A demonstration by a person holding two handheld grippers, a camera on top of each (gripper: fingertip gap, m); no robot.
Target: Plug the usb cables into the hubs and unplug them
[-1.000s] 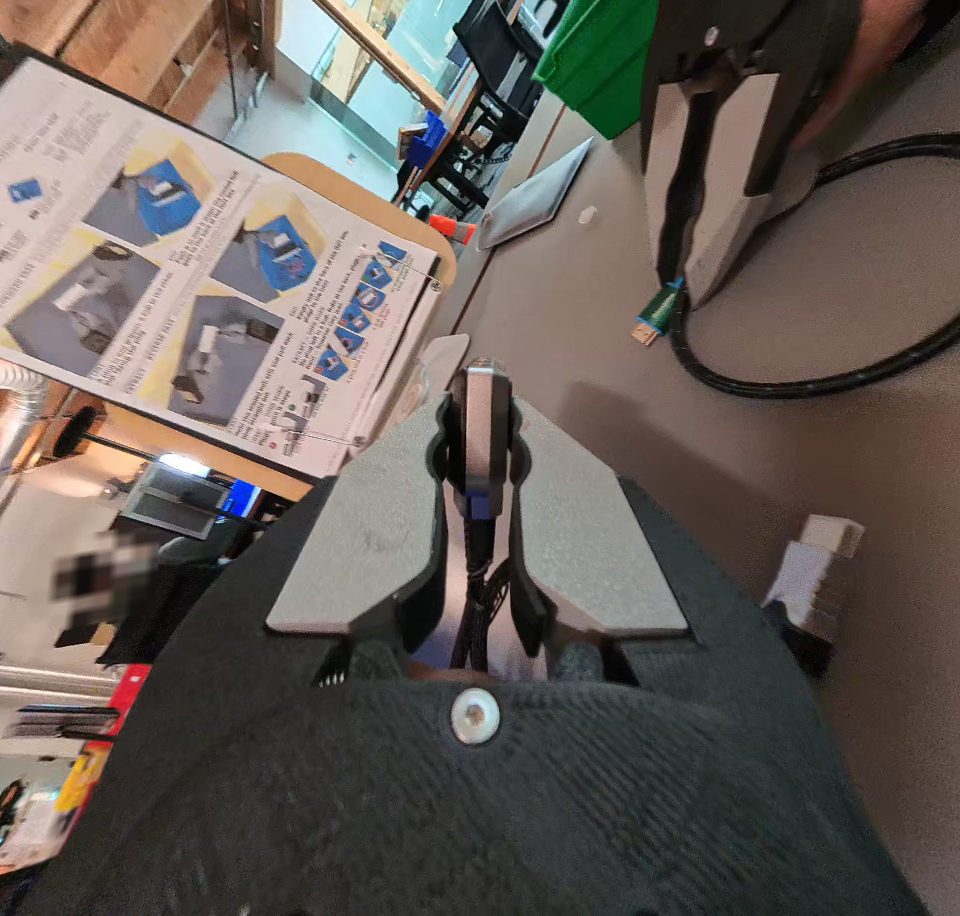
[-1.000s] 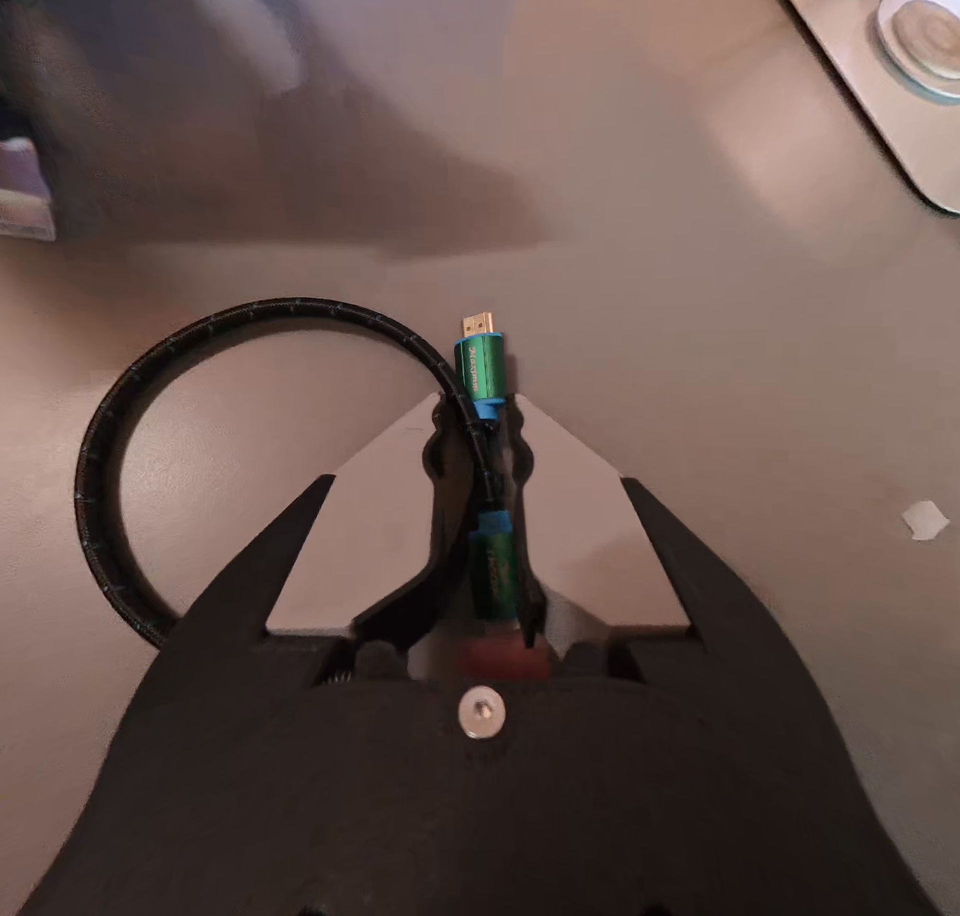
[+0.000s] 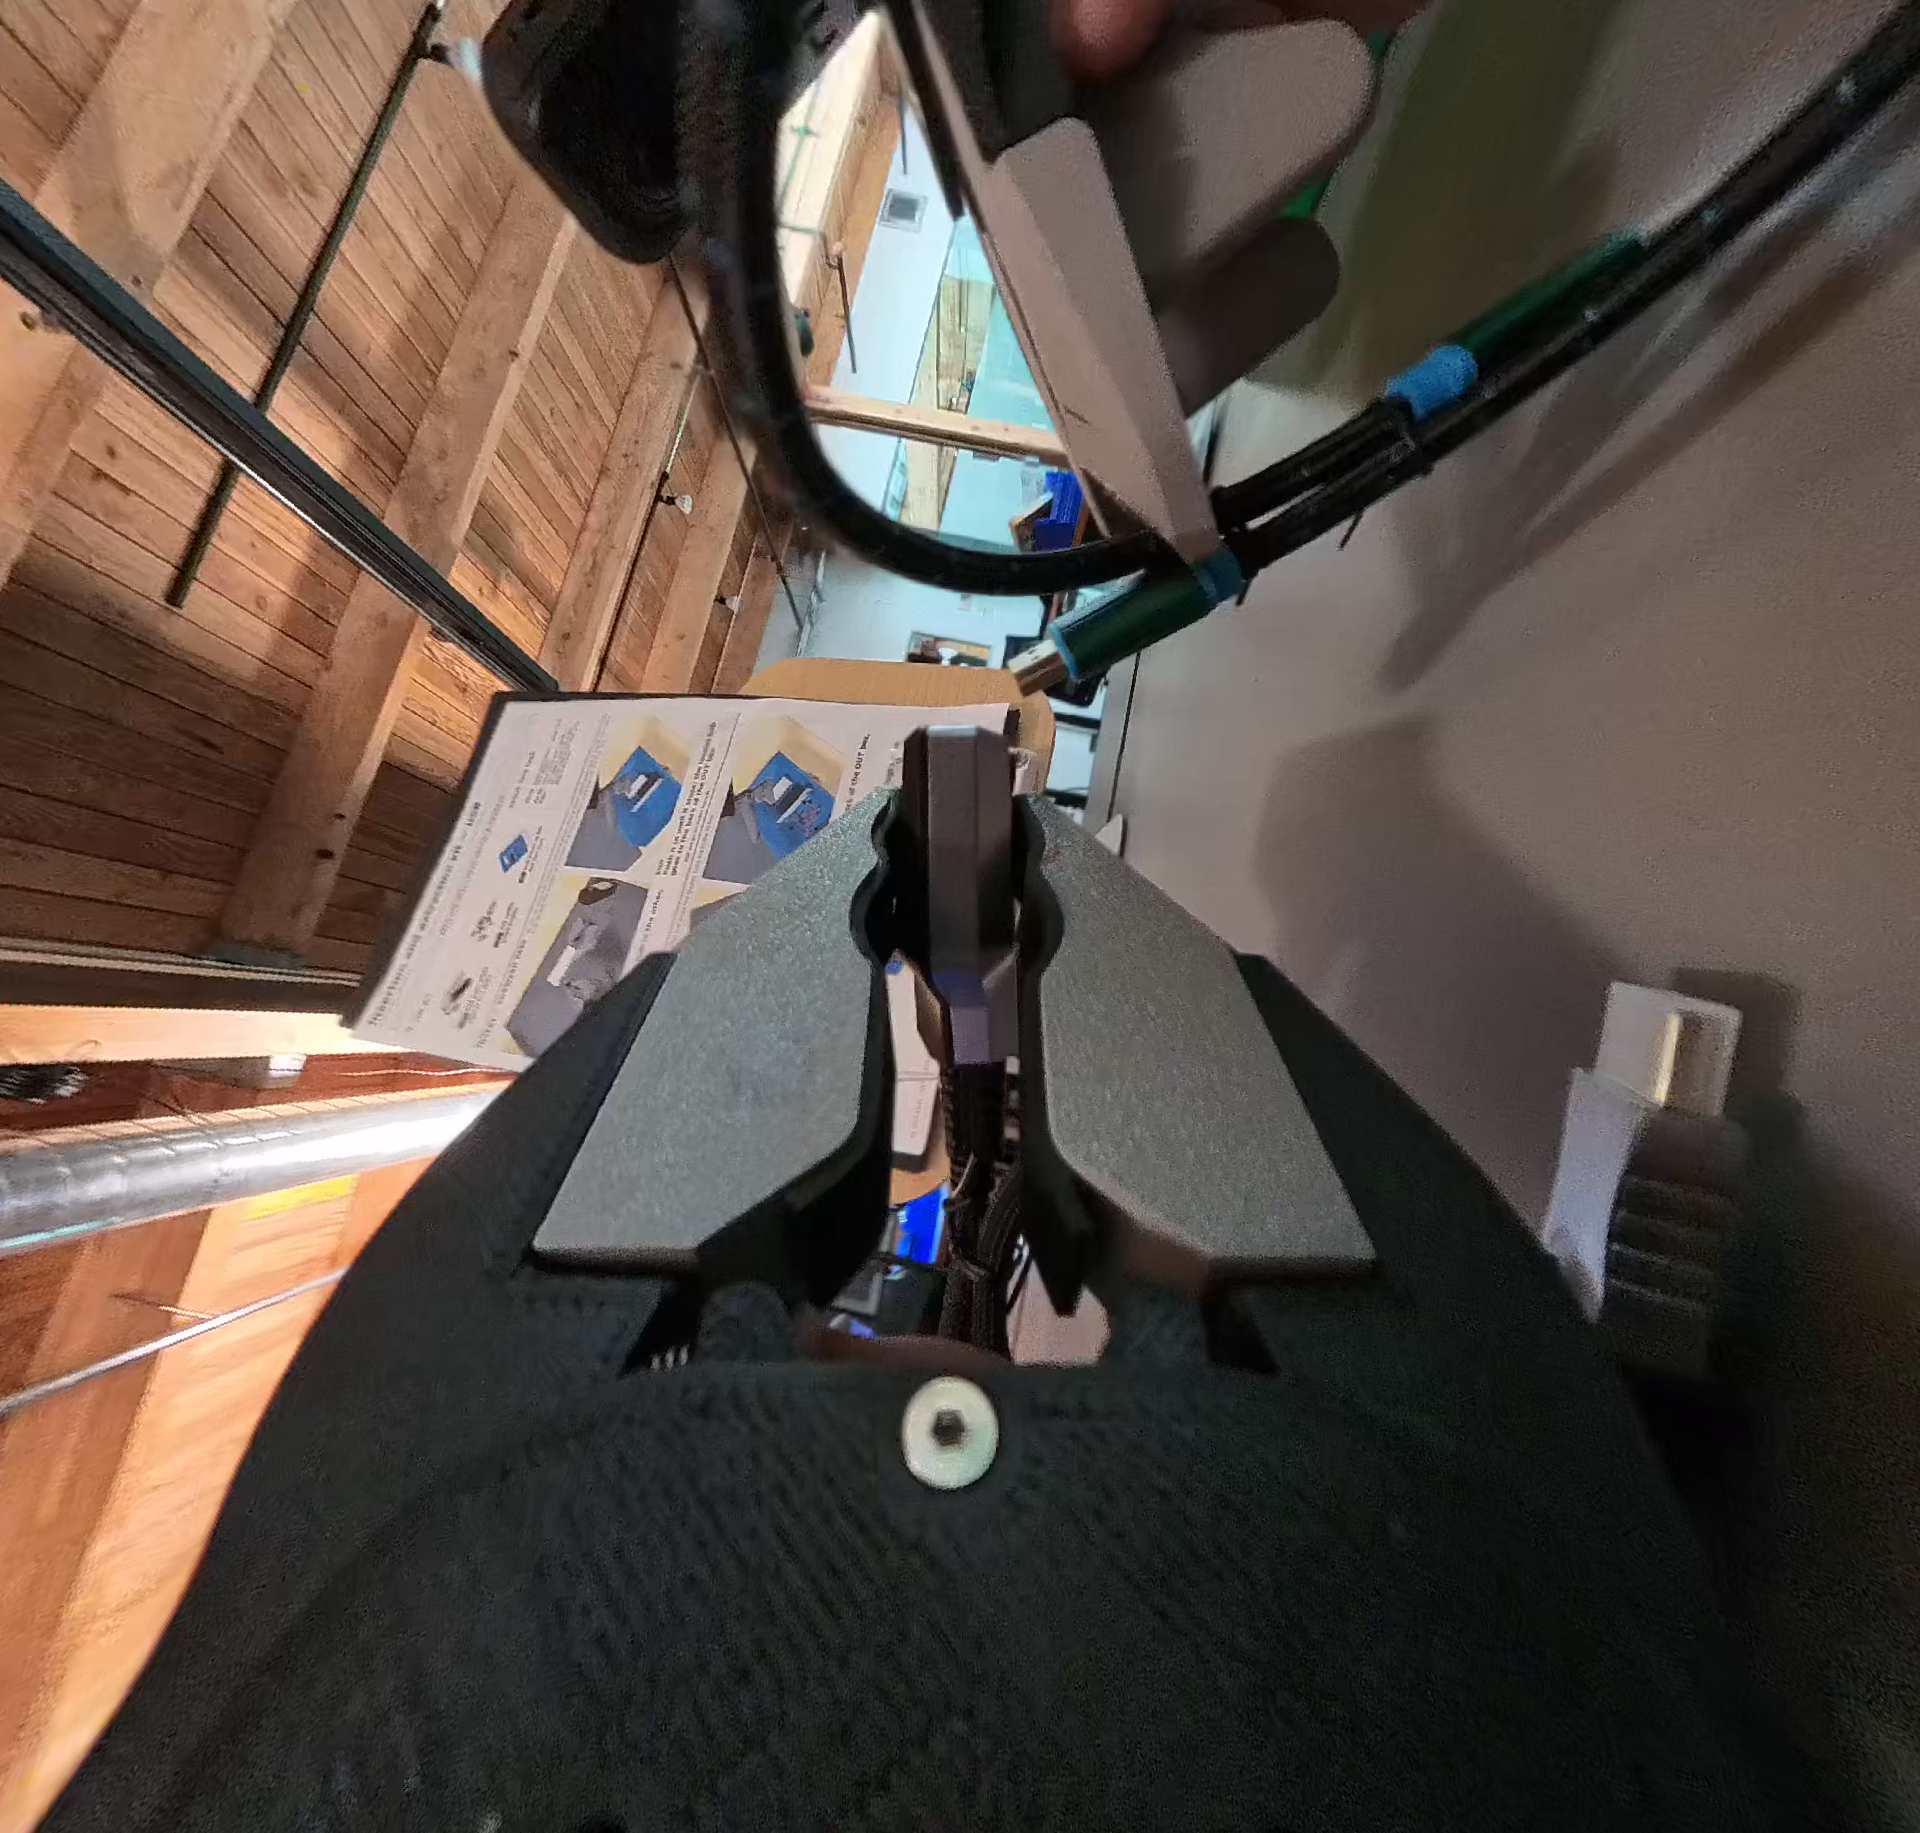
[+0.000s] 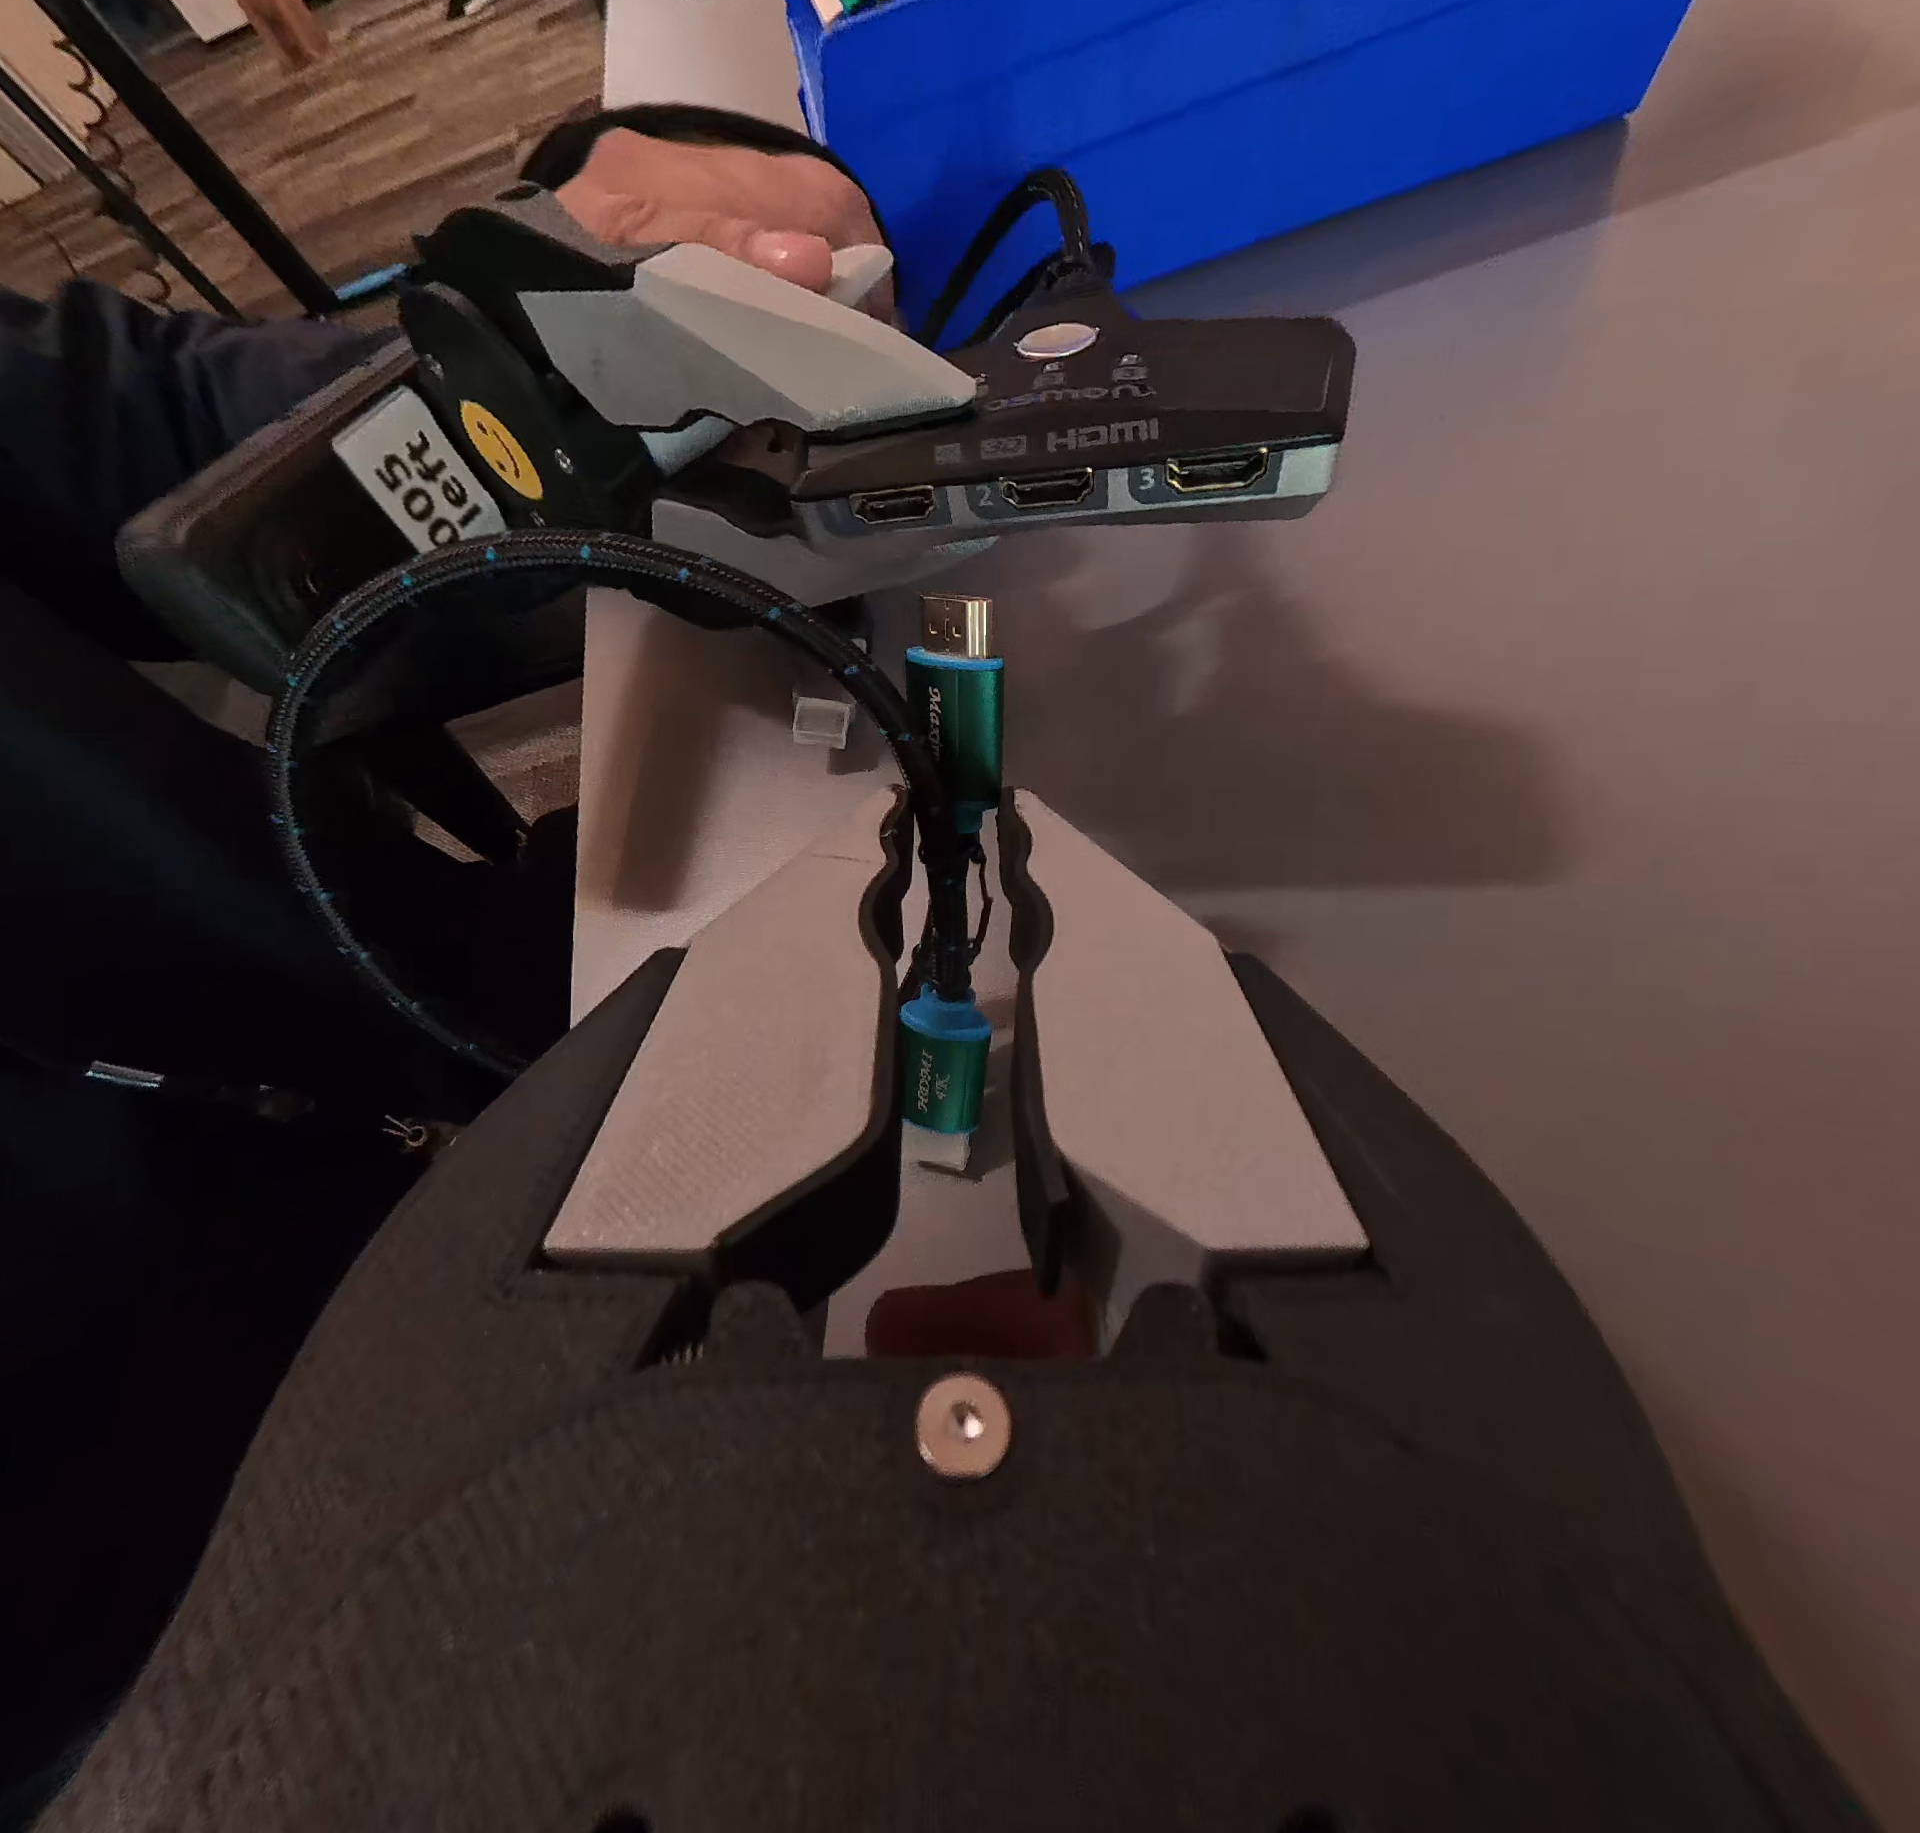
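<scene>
Here, right tongs (image 4: 951,827) clamped on black braided cable (image 4: 343,640) just behind green HDMI plug (image 4: 954,718); plug sticks forward past tips, long axis straight ahead, gold tip up. Directly ahead, just apart: black switch box (image 4: 1122,433), port row facing plug, middle port nearest in line. Left tongs (image 4: 821,453) clamped on box's left end, box long axis crosswise to plug. Beyond: blue bin (image 4: 1247,48) on grey tabletop (image 4: 1558,640).

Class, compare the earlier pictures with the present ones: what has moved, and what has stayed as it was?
The right gripper lifted the cable off the table and brought its green plug up below the switch box. The left gripper swung round. Both stay shut, left on the box, right on the cable.
</scene>
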